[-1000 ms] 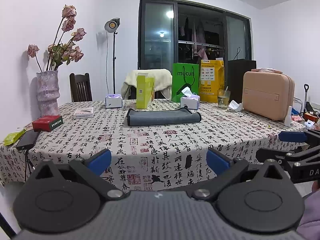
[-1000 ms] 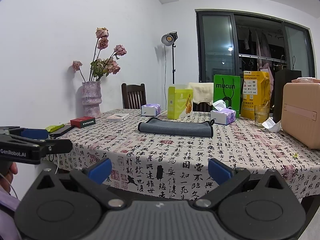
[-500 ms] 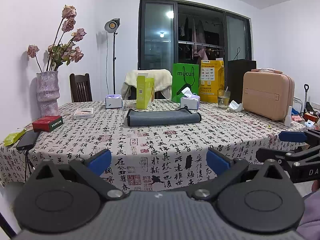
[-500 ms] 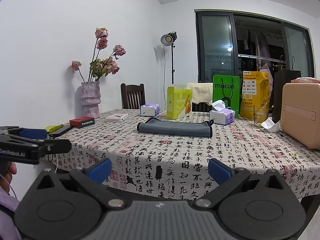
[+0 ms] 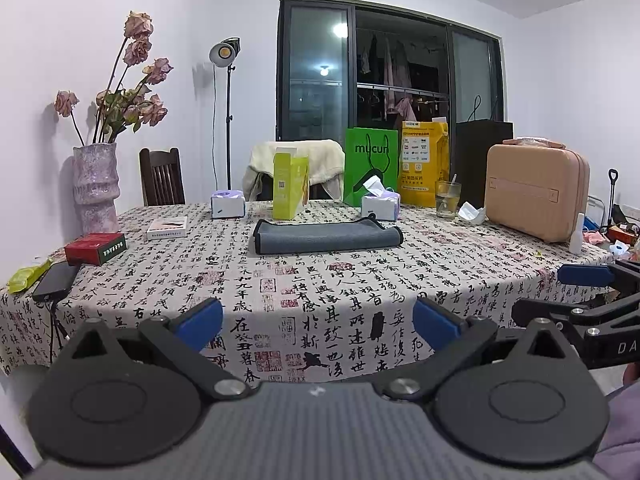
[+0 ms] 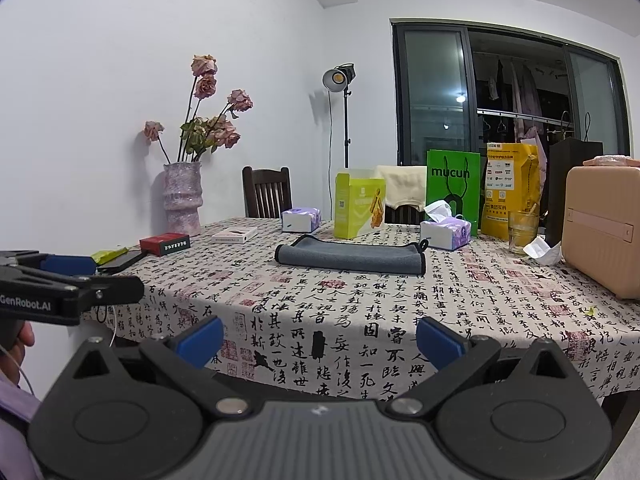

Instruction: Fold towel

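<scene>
A grey towel (image 5: pixel 326 236) lies folded into a long flat strip on the table's patterned cloth (image 5: pixel 320 292), past the middle; it also shows in the right wrist view (image 6: pixel 350 257). My left gripper (image 5: pixel 318 322) is open and empty, held before the table's near edge, well short of the towel. My right gripper (image 6: pixel 319 338) is open and empty too, at the near edge, to the right of the left one. Each gripper shows at the side of the other's view.
Behind the towel stand a yellow-green box (image 5: pixel 290 186), two tissue packs (image 5: pixel 380 206), a green bag (image 5: pixel 371 168), a yellow bag (image 5: pixel 425 162) and a glass (image 5: pixel 448 199). A tan case (image 5: pixel 536 192) is right. A vase (image 5: pixel 95 188), red box (image 5: pixel 95 249) and phone (image 5: pixel 54 281) are left.
The right wrist view has drifted very slightly; the left view, the towel and both open grippers are as before.
</scene>
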`<action>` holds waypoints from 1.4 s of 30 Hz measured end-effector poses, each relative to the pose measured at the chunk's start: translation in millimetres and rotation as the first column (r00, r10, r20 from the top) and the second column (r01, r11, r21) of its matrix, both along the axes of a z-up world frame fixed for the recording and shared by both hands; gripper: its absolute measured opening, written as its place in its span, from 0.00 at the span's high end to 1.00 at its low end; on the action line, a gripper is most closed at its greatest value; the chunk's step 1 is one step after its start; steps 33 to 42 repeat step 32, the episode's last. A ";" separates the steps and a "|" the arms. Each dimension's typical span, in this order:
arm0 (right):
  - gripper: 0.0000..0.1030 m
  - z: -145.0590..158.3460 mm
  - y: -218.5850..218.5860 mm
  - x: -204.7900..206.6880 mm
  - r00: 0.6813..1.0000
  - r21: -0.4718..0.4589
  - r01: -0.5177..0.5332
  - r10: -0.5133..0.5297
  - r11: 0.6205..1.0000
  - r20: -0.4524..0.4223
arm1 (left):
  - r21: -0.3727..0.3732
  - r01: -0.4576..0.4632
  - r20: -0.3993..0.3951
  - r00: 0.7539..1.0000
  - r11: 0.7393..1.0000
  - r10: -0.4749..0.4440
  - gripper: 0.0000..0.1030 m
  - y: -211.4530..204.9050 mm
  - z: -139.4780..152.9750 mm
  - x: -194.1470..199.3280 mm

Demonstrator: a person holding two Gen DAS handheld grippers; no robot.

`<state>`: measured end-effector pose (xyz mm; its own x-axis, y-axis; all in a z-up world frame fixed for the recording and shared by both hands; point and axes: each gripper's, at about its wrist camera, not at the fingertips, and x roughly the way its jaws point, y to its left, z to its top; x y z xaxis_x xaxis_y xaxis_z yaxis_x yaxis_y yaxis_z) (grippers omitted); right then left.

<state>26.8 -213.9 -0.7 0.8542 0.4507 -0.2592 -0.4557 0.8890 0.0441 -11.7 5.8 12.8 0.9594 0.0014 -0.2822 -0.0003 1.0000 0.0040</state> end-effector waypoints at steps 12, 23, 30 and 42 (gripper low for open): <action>0.00 0.1 0.0 0.2 1.000 0.000 0.000 0.000 1.000 0.001 | 0.001 0.001 0.001 1.000 1.000 -0.001 0.00 0.2 1.5 0.7; 0.00 0.6 -1.3 1.1 1.000 -0.001 0.003 -0.003 1.000 0.006 | 0.010 0.009 0.009 1.000 1.000 -0.009 0.00 1.4 5.8 2.2; 0.00 0.5 -1.2 1.1 1.000 -0.001 0.002 -0.002 1.000 0.006 | 0.007 0.033 0.008 0.999 0.999 -0.033 0.00 1.1 2.7 3.5; 0.00 0.3 -1.3 1.9 1.000 0.000 0.000 0.000 1.000 0.004 | 0.010 0.044 0.006 0.999 0.999 -0.044 0.00 -0.4 1.9 3.8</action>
